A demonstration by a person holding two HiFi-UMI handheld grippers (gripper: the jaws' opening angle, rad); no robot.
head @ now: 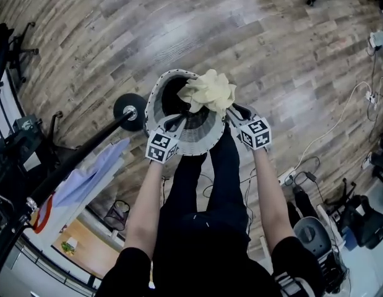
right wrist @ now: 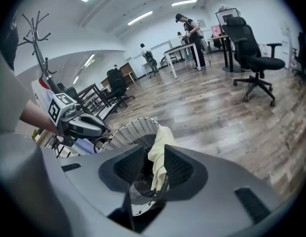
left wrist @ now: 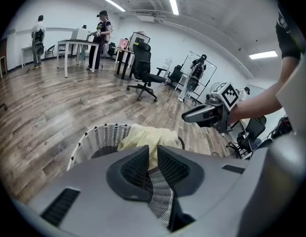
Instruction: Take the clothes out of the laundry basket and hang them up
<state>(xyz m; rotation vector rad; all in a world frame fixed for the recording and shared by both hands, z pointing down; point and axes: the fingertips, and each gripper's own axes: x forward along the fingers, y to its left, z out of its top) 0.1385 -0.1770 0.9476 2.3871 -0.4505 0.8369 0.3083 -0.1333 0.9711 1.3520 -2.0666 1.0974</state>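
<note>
Straight below the head camera, the laundry basket (head: 155, 104) stands on the wood floor (head: 271, 54) just ahead of the person's legs; the yellow garment (head: 210, 91) is bunched above its far-right rim. The left gripper (head: 174, 124) sits at the near rim; the right gripper (head: 233, 111) reaches into the cloth from the right. I judge the split deliberate: one side steadies the light basket so it does not rise with the cloth. Only this view shows the hanging stand (head: 86, 150) whole, with its round base (head: 130, 109) just beside the basket and a blue garment (head: 92, 172) draped on it; the destination is near.

From the left gripper view, the jaws are drawn nearly together with the basket's white woven wall (left wrist: 101, 137) in the narrow gap; I take that as a clamp on the rim, which the head view could not settle. The yellow garment (left wrist: 143, 137) rises behind them, not in their grip; the right gripper (left wrist: 192, 116) hangs up and to the right.

From the right gripper view, the jaws are closed onto a fold of the yellow garment (right wrist: 160, 147) that runs down between them; the basket mouth (right wrist: 128, 132) lies directly behind, so I judge the cloth only partly out. The stand's hooked top (right wrist: 36, 38) shows at the left here; no other view gives it.
</note>
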